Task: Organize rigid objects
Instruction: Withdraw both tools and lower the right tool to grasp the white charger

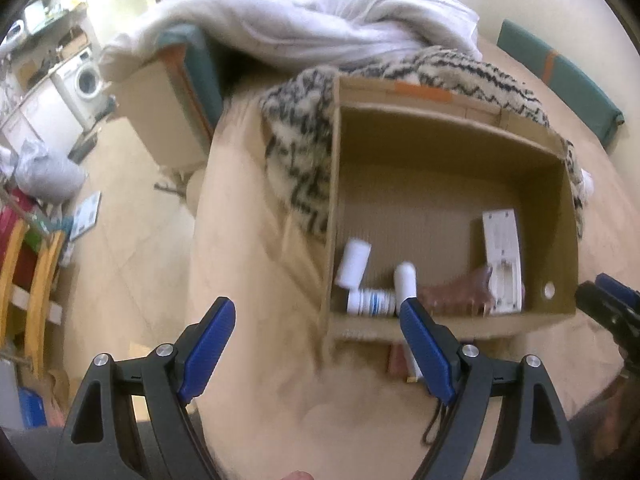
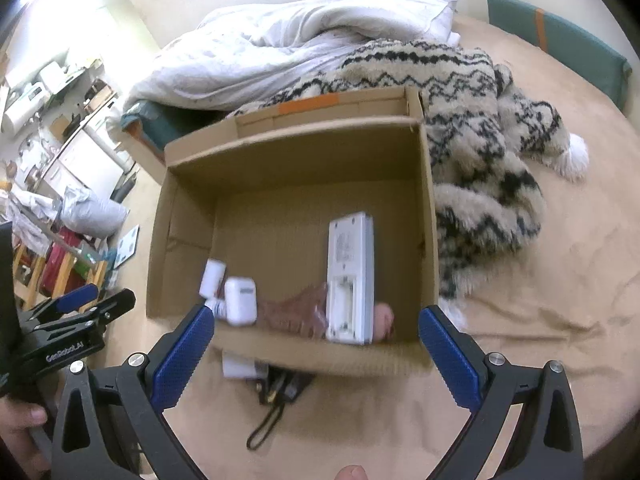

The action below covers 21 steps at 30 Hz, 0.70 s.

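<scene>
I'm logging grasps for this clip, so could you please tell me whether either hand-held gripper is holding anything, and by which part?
Nothing is held: the left hand-held gripper and the right hand-held gripper both stand open and empty.

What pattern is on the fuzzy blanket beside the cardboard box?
Cream with black zigzag stripes on the blanket, clearest in the right wrist view, lying against the box.

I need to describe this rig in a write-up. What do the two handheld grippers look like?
Both match: the left gripper and right gripper have black angular plastic frames with triangular cut-outs, silver round bolts at the joints, and blue fingers with a fine ribbed texture. Seen from the right wrist camera, the left one's side carries white "GenRobot.AI" lettering. No cables or sleeves show.
</scene>
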Tool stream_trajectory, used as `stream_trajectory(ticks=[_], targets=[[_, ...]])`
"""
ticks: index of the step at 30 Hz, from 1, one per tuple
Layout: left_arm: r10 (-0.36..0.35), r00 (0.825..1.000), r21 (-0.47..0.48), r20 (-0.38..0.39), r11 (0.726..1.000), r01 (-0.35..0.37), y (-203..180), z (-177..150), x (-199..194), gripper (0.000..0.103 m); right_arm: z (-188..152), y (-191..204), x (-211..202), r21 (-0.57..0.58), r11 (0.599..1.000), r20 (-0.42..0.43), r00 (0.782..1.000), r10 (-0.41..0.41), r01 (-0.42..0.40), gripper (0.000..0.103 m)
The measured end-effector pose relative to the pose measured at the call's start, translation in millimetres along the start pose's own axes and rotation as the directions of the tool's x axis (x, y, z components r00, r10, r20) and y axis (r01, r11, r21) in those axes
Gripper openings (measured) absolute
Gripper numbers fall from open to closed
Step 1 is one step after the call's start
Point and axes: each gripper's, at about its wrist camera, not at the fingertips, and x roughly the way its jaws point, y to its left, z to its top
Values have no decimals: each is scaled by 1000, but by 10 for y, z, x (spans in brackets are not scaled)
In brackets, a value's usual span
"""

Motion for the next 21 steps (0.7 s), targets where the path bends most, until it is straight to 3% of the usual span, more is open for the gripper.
stream_trajectory(ticks=[6, 10, 15, 18, 21], targets=[[0, 999, -55, -43, 998, -2, 127, -196, 71, 83, -235, -3, 16, -2, 1000, -53, 999, 2, -2, 103], [4, 999, -100, -41, 995, -8, 221, -185, 68, 83, -319, -94, 27, 57, 998, -93, 995, 34, -29, 103], [-44, 998, -205, -45, 978, 34, 355, -178, 43, 83, -409, -226, 198, 150, 986, -176, 980, 97, -71, 103], [-54, 997, -218, -62, 975, 40, 344, -163, 65, 83, -443, -176, 385, 135, 989, -242, 965, 97, -66, 103], [-61, 996, -226, -69, 973, 43, 336, -143, 66, 83, -497, -70, 579, 171, 979, -297, 941, 163, -116, 102]])
